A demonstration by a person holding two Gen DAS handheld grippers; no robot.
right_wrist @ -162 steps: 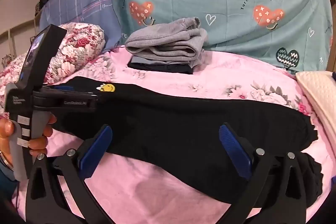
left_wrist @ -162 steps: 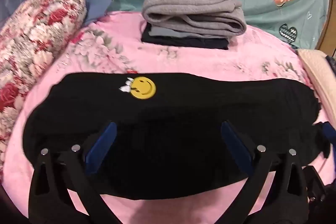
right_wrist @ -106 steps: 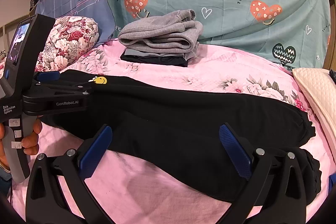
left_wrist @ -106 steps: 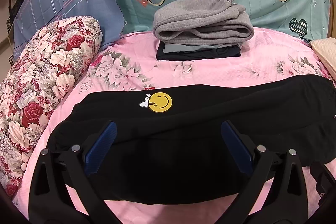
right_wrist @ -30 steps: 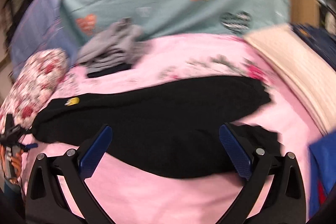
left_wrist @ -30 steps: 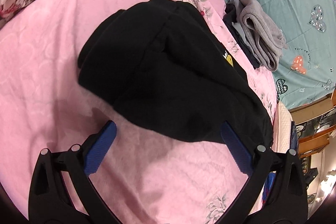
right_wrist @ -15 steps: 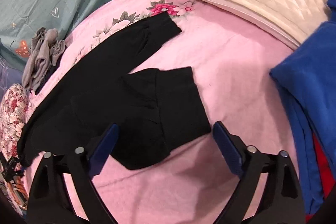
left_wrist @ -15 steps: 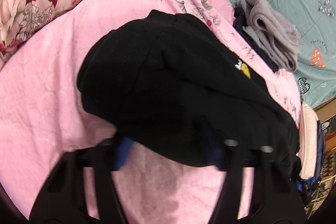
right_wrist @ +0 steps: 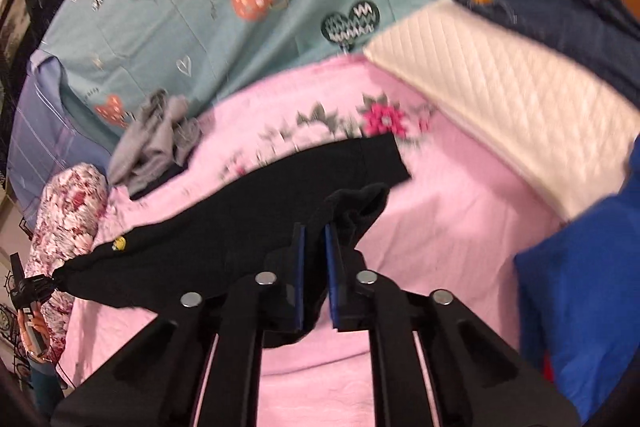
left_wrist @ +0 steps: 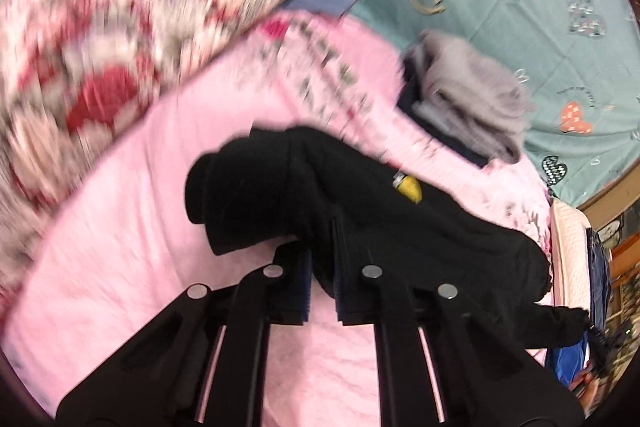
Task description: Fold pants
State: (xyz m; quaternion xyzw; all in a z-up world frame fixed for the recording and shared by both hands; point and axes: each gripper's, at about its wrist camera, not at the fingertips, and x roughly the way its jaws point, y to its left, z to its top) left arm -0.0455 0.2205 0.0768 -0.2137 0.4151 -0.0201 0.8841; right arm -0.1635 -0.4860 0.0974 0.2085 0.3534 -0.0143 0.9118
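Here, in the left wrist view, we find the left gripper [left_wrist: 322, 269] clenched on the waist end of the black fleece pants [left_wrist: 420, 223], lying on the pink floral bedsheet [left_wrist: 132, 227]. In the right wrist view, the right gripper [right_wrist: 315, 247] grips a pant-leg cuff.

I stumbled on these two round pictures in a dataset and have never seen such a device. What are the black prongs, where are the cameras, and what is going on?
There is no robot here: a person holds one handheld gripper in each hand, and a fisheye camera on each looks along its two fingers. The left gripper is shut on the waist end of the black pants with a yellow smiley patch. The right gripper is shut on a leg cuff of them. The pants lie across a pink floral bedspread, with a folded grey sweatpants stack behind.
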